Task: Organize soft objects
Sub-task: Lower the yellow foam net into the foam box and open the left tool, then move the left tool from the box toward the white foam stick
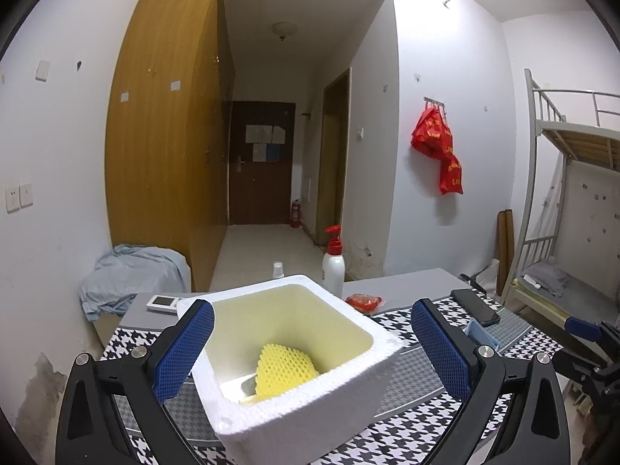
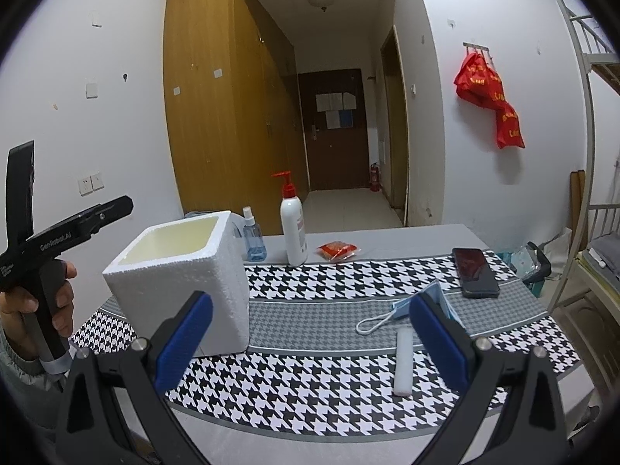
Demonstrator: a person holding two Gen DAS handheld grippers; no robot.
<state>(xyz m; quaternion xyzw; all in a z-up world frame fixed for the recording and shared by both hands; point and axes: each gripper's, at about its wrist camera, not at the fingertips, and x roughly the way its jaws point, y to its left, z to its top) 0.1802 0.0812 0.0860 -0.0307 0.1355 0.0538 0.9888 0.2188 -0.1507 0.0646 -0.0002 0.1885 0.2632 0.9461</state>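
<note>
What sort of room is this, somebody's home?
Probably a dormitory room: a metal bunk bed stands at the right, tall wooden wardrobes line the left wall, and a fire extinguisher sits by the entrance door.

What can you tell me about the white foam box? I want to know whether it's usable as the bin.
The white foam box is a thick-walled, open-topped, roughly square tub of pebbly polystyrene with a yellowish inside. It stands upright on the houndstooth table cloth, no lid in sight. Inside lies a yellow foam net sleeve over something grey. Nothing grips it.
</note>
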